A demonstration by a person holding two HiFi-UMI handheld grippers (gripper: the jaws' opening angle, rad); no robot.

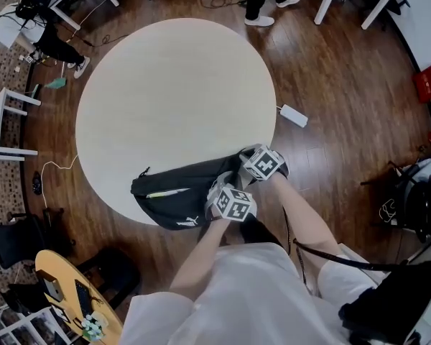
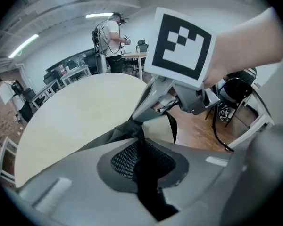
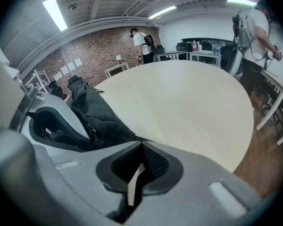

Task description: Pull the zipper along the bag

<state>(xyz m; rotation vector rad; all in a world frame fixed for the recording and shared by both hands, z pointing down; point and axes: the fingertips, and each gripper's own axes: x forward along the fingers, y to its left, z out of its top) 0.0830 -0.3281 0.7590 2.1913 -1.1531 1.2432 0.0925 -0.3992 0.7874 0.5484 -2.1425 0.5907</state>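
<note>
Round table [image 1: 172,99] with bag [image 1: 176,192], wood floor [image 1: 345,121]

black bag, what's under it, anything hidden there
The black bag lies on the near edge of the round table. Only bare tabletop shows around it. Whatever its body covers cannot be seen.
</note>
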